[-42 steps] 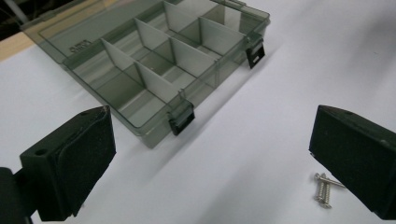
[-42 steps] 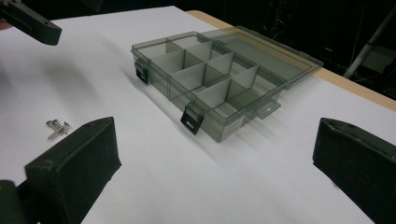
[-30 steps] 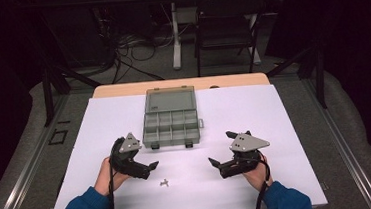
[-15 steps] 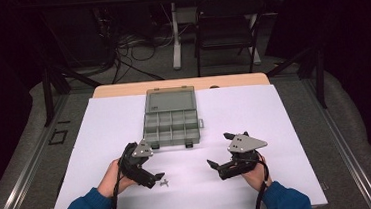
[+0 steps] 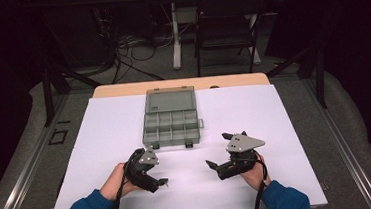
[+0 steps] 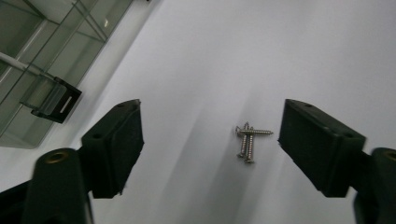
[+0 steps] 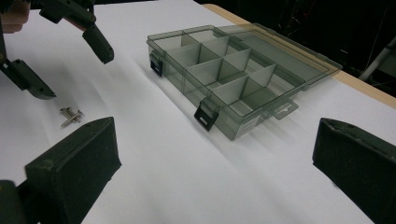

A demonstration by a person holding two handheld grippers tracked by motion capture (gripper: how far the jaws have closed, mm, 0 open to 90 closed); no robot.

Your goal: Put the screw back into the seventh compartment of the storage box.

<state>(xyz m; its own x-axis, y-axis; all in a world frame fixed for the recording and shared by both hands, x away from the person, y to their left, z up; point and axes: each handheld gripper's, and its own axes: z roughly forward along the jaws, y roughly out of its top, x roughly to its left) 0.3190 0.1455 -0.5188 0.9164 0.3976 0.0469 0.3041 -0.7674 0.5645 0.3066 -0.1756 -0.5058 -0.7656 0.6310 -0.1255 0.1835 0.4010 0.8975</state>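
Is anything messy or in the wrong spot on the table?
A little. A few loose screws lie in a small heap on the white table, outside the open organizer box, whose visible compartments look empty. The left claw is open around them.

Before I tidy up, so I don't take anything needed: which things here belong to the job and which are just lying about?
In the job:
- screws
- left tongs, jaws just closing around them
- compartment box, lid open

Lying about:
- chair
- floor cables
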